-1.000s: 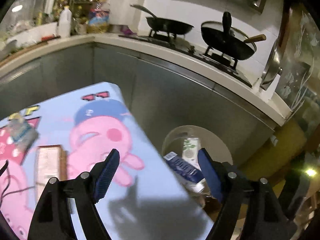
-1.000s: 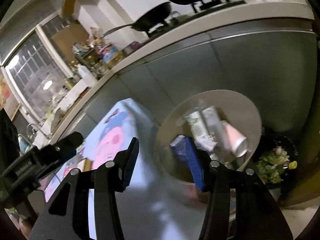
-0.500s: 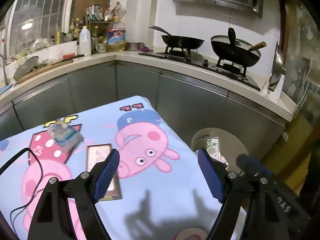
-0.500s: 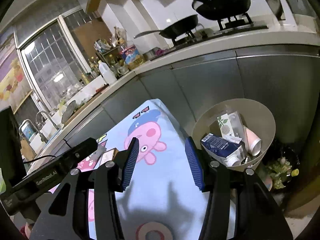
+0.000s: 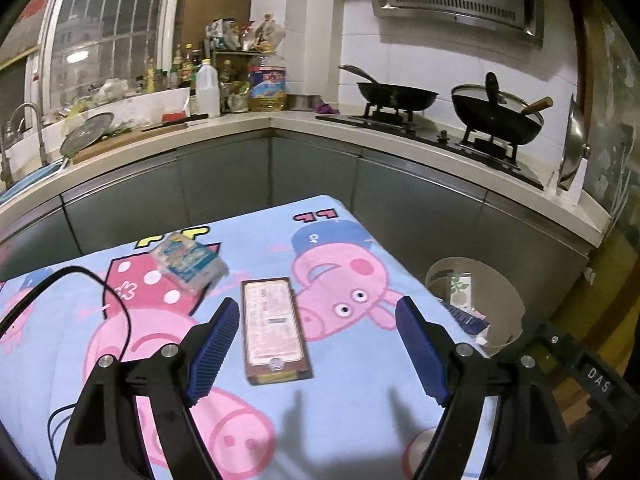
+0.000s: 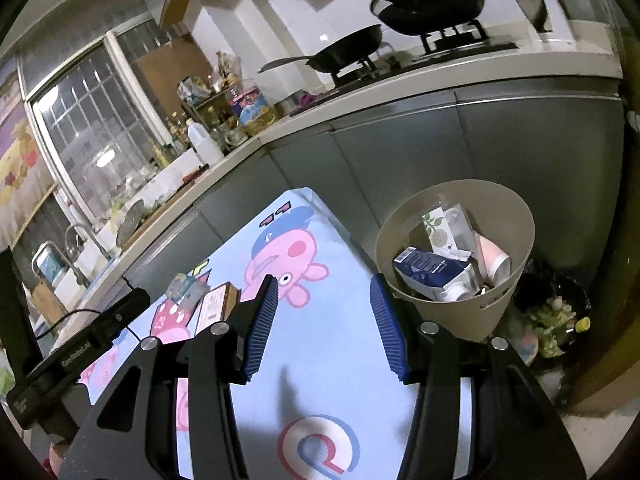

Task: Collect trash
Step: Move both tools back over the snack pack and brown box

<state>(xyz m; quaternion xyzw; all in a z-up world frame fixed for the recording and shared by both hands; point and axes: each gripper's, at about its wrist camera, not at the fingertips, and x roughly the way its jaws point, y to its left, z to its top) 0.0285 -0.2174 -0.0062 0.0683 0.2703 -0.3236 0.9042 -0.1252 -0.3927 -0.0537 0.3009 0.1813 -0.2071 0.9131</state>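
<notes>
Grippers, left gripper (image 5: 318, 344) and right gripper (image 6: 322, 326), both gape empty; box (image 5: 274, 330) lies mid-frame, bin (image 6: 456, 260) at right holds cartons, perhaps a cup.

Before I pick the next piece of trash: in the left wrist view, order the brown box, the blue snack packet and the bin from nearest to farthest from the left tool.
1. Brown box, lying on the cloth between the open left tool's fingers.
2. Blue snack packet, farther back, to the left.
3. Bin, off the table's right edge, on the floor.
</notes>
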